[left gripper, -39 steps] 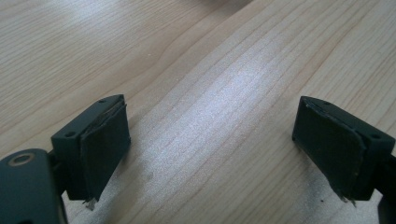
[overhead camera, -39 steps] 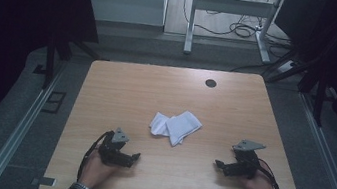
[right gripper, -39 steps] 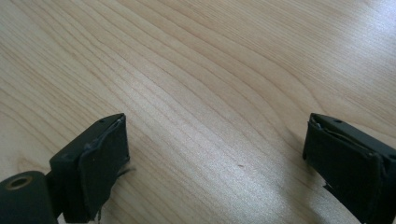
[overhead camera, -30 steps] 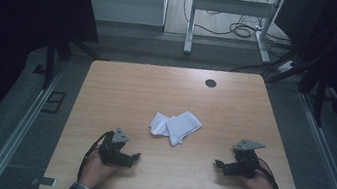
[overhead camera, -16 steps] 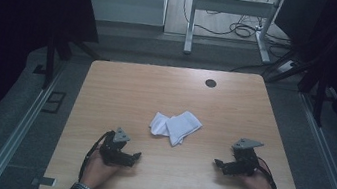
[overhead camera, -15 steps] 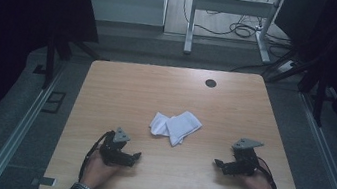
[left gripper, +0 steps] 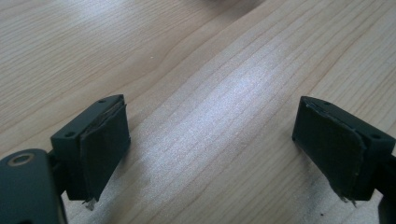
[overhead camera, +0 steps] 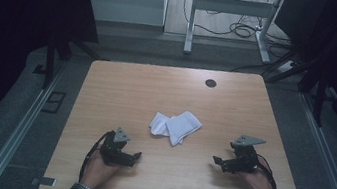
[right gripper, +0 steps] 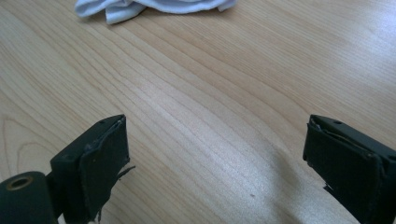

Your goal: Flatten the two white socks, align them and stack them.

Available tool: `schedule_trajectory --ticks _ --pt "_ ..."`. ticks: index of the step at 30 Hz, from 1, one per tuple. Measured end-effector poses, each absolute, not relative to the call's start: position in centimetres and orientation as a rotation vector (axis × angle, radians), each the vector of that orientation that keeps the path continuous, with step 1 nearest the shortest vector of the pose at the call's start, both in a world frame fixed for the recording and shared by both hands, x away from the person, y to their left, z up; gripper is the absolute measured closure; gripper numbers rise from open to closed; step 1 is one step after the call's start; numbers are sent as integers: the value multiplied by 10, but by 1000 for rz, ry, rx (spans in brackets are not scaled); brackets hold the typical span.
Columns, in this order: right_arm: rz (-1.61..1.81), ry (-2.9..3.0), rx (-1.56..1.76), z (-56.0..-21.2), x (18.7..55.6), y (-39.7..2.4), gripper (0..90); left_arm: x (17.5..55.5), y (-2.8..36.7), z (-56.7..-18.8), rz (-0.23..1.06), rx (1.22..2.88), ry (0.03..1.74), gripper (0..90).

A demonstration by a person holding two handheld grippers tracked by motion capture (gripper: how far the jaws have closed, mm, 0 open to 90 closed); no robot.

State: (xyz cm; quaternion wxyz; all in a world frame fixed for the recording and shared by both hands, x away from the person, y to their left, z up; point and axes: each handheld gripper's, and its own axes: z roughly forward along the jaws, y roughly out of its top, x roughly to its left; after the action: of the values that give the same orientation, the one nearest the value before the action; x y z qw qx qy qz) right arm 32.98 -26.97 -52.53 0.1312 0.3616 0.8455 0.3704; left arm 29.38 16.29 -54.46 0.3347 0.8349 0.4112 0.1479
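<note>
Left gripper (overhead camera: 133, 156) and right gripper (overhead camera: 217, 161) both wide open, empty, low over table (overhead camera: 121, 92). White cloth (overhead camera: 175, 126) lies between them, farther up the table, well apart.

A crumpled white cloth (overhead camera: 175, 126) was observed lying flat on the light wooden table (overhead camera: 132, 89), near the middle and slightly toward the person's side. It was bunched into two loosely folded lobes, the right one larger and ribbed in texture. In the right gripper view its rumpled edge (right gripper: 154, 7) was seen at the top. It was untouched and well apart from both grippers.
</note>
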Motion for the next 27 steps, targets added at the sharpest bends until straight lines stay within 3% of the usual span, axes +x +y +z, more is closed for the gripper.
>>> schedule_trajectory --ticks 27 --pt "987 2506 1053 -508 349 -233 102 293 162 -545 389 2171 1092 110"
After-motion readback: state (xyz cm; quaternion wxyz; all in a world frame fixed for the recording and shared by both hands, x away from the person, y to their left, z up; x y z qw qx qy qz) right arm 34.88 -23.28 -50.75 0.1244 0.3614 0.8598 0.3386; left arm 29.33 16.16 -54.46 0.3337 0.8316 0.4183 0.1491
